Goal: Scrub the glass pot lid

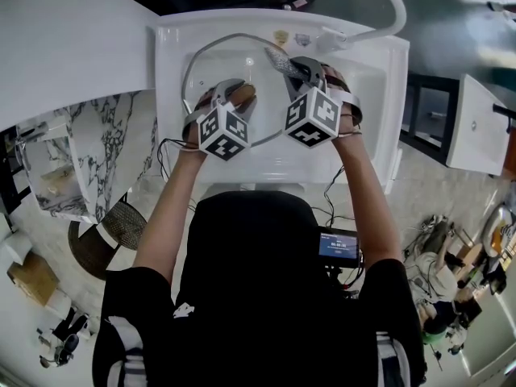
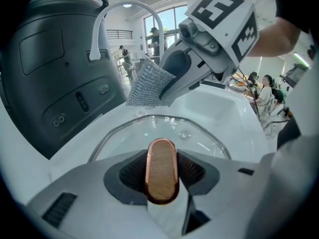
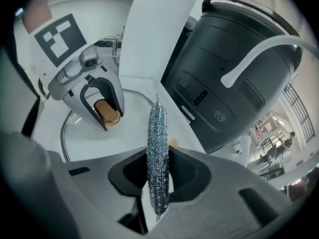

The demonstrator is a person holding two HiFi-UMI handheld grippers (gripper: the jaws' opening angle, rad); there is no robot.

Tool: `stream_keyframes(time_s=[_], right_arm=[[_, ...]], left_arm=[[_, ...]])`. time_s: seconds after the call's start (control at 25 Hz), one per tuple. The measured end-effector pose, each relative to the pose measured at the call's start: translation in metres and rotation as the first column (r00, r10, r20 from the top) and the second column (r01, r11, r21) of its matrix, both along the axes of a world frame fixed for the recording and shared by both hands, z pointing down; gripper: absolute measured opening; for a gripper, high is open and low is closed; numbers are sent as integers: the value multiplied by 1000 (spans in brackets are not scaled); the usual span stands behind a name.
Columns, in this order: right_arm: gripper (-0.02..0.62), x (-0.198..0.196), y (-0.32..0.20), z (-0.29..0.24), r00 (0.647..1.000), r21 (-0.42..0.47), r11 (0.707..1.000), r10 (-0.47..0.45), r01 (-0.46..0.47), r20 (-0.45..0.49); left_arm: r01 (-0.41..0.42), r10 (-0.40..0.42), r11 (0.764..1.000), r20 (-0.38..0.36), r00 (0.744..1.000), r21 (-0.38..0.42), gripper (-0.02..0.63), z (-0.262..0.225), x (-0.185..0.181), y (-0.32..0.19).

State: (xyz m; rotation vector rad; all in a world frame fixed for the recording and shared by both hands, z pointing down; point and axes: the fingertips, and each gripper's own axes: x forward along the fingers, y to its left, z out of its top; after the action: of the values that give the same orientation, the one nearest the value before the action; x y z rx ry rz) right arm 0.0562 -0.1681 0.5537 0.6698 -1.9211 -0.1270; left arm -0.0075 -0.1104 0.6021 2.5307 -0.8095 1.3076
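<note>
The glass pot lid (image 1: 230, 61) lies in the white sink (image 1: 372, 95), its metal rim showing as a ring. My left gripper (image 1: 239, 97) is shut on the lid's brown, copper-edged handle (image 2: 161, 171), which stands between its pads over the glass (image 2: 149, 129). My right gripper (image 1: 295, 71) is shut on a silvery mesh scrub cloth (image 3: 158, 153), held edge-on and sticking out past the jaws. In the left gripper view the scrub cloth (image 2: 148, 86) hangs just above the lid's far part. The right gripper view shows the left gripper (image 3: 102, 106) around the handle (image 3: 107, 112).
A white curved faucet (image 1: 389, 6) arches over the sink's back right. A large dark appliance (image 2: 55, 68) stands right behind the sink. A marble-patterned counter (image 1: 113, 147) lies to the left, and a person sits far off at the right (image 2: 268, 86).
</note>
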Motion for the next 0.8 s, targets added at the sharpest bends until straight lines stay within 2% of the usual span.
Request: stream_keyframes(time_s=[0.28,0.8], right_arm=[[69,-7,-3,14,988,-7,994,-106,106,-114],[69,-10,3,39,973,-65,987,-156,147,-171]], left_arm=[[8,-8,1000,-4,1000,0,167,0,-1,0],[27,-28,1000,-15,1000,-6,167,2,-1,-1]])
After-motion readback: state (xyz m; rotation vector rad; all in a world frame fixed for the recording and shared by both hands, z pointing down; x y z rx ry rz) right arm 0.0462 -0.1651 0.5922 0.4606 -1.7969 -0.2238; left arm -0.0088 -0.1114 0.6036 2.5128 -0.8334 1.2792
